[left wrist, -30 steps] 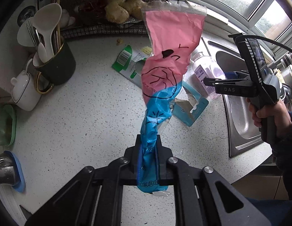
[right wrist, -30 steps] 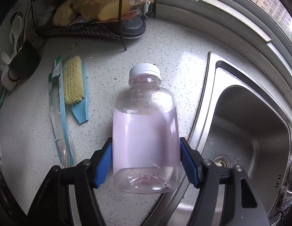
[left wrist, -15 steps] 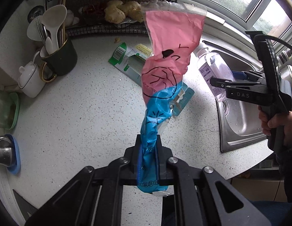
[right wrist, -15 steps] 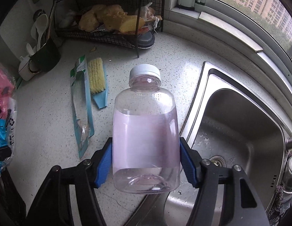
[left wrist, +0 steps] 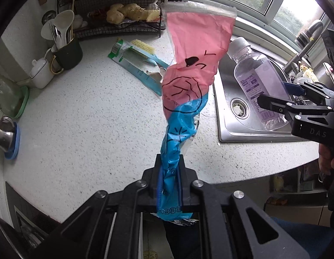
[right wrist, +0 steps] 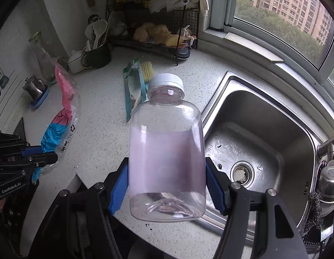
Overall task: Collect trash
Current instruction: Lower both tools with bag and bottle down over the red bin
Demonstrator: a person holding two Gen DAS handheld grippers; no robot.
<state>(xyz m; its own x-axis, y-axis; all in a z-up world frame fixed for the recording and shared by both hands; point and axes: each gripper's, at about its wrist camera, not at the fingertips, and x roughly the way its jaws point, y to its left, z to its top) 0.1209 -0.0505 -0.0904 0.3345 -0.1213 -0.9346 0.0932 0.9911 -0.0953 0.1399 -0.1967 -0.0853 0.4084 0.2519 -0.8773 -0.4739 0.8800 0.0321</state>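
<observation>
My left gripper [left wrist: 169, 172] is shut on the blue lower end of a crumpled pink and blue plastic wrapper [left wrist: 195, 64], which stands up above the speckled counter. The same wrapper [right wrist: 61, 116] and left gripper [right wrist: 40, 155] show at the left of the right wrist view. My right gripper [right wrist: 167, 183] is shut on a clear plastic bottle [right wrist: 167, 151] with a white cap and a pale purple label, its blue pads pressed on both sides. That bottle [left wrist: 257, 82] hangs over the sink in the left wrist view, held by the right gripper [left wrist: 281, 96].
A torn green and blue brush package [left wrist: 136, 64] lies on the white counter [left wrist: 80, 118] near a wire rack [left wrist: 123, 26] with food. A dark utensil cup [left wrist: 67, 51] and white teapot [left wrist: 40, 73] stand at the left. The steel sink [right wrist: 264, 142] lies right.
Both grippers have lifted and pulled back toward the counter's front edge with their loads. The counter and sink look smaller and farther, and the bottle now hangs over the sink.
</observation>
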